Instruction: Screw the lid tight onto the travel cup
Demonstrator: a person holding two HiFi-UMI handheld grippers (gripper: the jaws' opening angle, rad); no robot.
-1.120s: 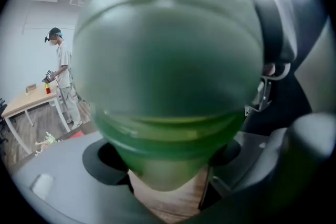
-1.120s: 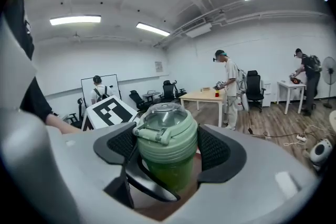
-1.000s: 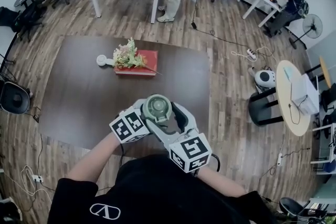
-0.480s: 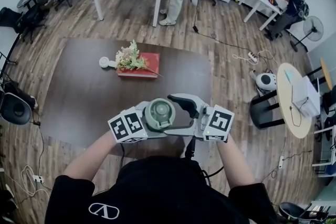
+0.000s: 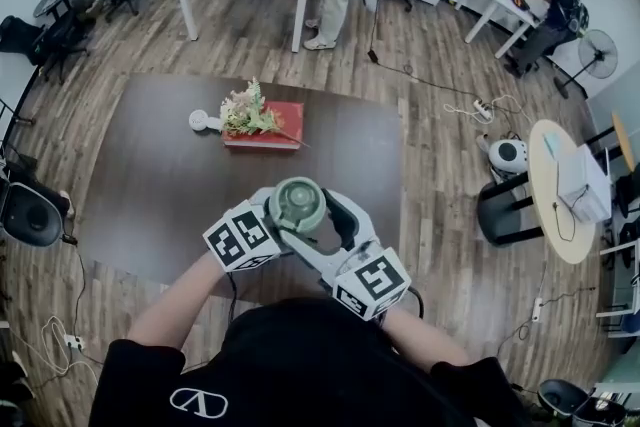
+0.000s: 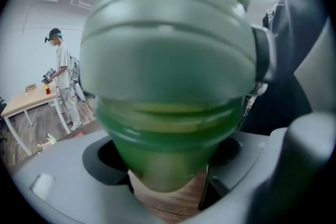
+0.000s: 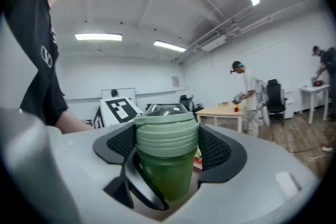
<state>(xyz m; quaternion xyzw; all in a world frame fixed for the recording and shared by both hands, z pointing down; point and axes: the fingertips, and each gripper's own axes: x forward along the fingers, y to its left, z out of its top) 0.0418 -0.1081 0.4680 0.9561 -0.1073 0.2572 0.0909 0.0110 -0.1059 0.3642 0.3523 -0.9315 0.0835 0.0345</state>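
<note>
Step in hand: judged to be a fresh bite on the lid [image 7: 167, 136] ahead of a tightening turn
Left hand-held gripper [image 6: 167, 168]: jaws at a middling spread, clamped on the green body of the travel cup [image 6: 157, 134]; cup roughly upright
Right hand-held gripper [image 7: 167, 148]: jaws have just been closing; lid between them, meshed pads against its grooved flanks on both sides
Cup position: held up over the near edge of the counter [image 5: 150, 165], close to the person's chest; apparently not resting on it; lid squarely between the right jaws, body between the left jaws just below
Method: seat the pads flat on the lid's ridges before turning; turn about the cup's own axis; hold the left grip firm so the body does not spin along
Risk: pads slipping on the grooves; a tilted lid cross-threading
</note>
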